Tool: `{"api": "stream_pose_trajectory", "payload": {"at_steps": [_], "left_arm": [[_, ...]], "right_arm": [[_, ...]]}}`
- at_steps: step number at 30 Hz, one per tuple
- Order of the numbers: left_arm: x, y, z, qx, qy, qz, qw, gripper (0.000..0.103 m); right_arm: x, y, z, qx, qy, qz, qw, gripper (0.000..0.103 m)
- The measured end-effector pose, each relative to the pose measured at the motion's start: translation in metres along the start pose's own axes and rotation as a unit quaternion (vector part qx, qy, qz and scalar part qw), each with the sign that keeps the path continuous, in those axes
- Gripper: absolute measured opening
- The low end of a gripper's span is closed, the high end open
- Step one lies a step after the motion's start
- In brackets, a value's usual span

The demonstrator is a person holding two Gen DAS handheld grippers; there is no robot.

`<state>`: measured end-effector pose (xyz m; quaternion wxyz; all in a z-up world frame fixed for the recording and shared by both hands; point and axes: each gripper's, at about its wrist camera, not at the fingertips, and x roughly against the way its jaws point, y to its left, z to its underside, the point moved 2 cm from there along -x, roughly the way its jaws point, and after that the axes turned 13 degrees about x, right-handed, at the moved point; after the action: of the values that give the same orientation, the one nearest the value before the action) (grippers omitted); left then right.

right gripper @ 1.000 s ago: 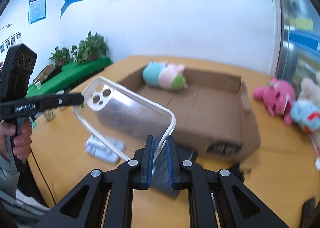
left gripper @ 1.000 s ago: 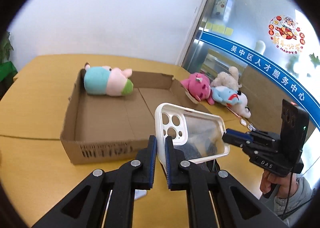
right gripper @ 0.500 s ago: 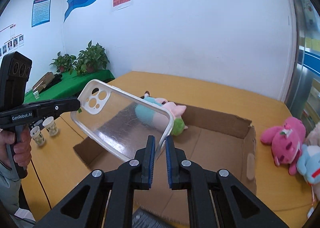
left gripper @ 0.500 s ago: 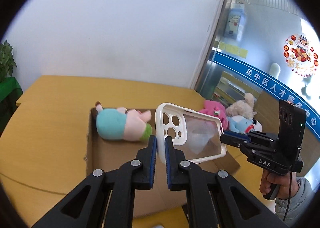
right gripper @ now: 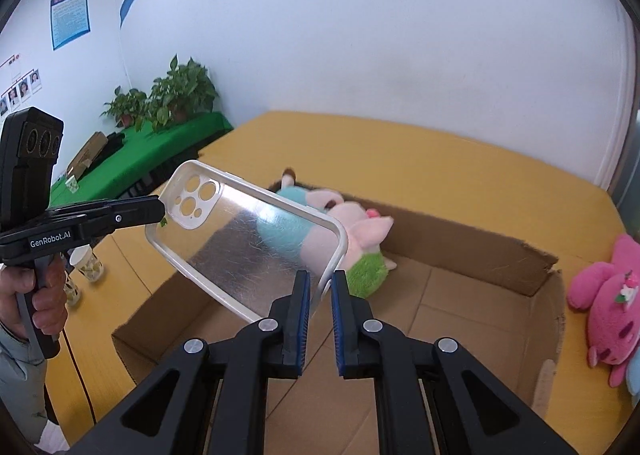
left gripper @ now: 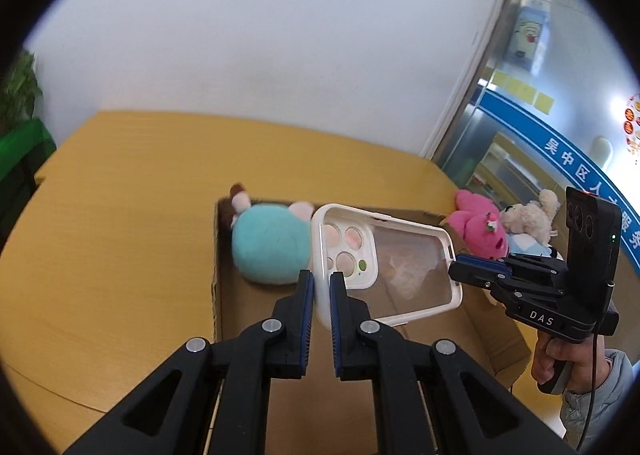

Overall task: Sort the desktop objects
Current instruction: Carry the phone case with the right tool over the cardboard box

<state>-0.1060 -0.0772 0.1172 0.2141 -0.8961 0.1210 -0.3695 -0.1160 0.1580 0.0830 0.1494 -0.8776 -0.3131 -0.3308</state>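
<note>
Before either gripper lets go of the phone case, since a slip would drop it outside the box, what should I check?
1. Left gripper shut on phone case: ok.
2. Right gripper shut on its other end: ok.
3. Case held over cardboard box: ok.
4. Bare box floor beside the teal plush: ok.
5. Pink plush outside box, not under the case: ok.
6. Grip firmness: cannot tell.

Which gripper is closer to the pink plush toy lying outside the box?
Right. The right gripper, holding the phone case, is beside the pink toy; the left gripper holds the case's far end.
</note>
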Motion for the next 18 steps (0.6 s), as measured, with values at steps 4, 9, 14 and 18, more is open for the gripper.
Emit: {"api": "stream_pose_trajectory", "payload": {"at_steps": [4, 9, 14, 18], "left_arm": [[-0.017, 0.017, 0.004, 0.015, 0.030, -0.019, 0.9993, 0.007], [-0.042, 0.030, 0.007, 0.023, 0.078, -0.054, 0.9952, 0.007], [-0.070, 0.030, 0.013, 0.005, 0.126, -0.116, 0.9852, 0.007], [-0.106, 0.021, 0.028, -0.019, 0.199, -0.131, 0.9710, 0.007]], "right_arm": [[-0.036, -0.002, 0.008, -0.005, 0.039, -0.027, 0.999, 0.009], [-0.084, -0.009, 0.025, -0.020, 0.094, -0.063, 0.993, 0.009], [-0.126, -0.019, 0.041, -0.042, 0.150, -0.097, 0.983, 0.009], [-0.152, -0.020, 0.049, -0.070, 0.172, -0.149, 0.971, 0.003]]}}
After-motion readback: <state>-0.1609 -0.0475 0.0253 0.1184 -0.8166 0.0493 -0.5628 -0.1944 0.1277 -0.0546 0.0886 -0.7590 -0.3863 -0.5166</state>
